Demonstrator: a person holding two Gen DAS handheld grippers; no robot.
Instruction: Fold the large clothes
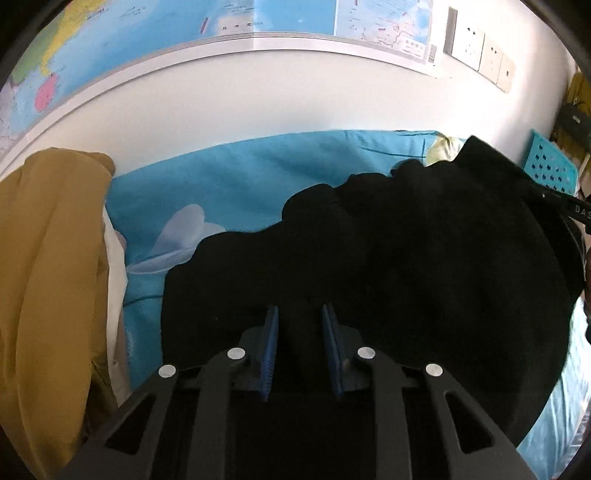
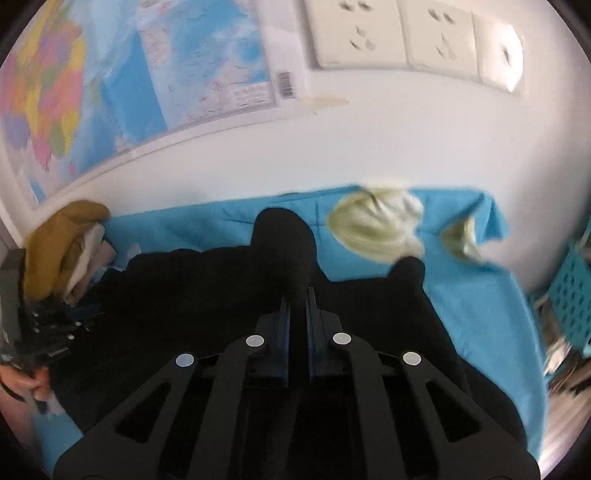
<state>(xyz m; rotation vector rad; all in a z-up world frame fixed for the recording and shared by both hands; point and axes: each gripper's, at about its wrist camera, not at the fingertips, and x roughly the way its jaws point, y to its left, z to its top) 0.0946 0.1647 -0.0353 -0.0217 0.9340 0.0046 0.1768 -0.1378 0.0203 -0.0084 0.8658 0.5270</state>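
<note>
A large black garment [image 1: 406, 240] lies spread over a blue bed sheet [image 1: 240, 177]. My left gripper [image 1: 300, 314] sits low over the garment's near edge. Its blue pads [image 1: 271, 336] stand a little apart, and a thick bunch of black cloth fills the gap. In the right wrist view the same garment [image 2: 184, 288] covers the sheet [image 2: 472, 295]. My right gripper [image 2: 298, 295] is shut on it, and a fold of black cloth rises from between the jaws. The other gripper and a hand [image 2: 22, 380] show at the left edge.
A mustard garment [image 1: 48, 240] is piled at the left against the wall. A pale yellow-green cloth [image 2: 373, 229] lies at the far side of the sheet. A turquoise perforated basket [image 1: 550, 166] stands to the right. Wall maps and sockets [image 2: 402, 33] hang behind the bed.
</note>
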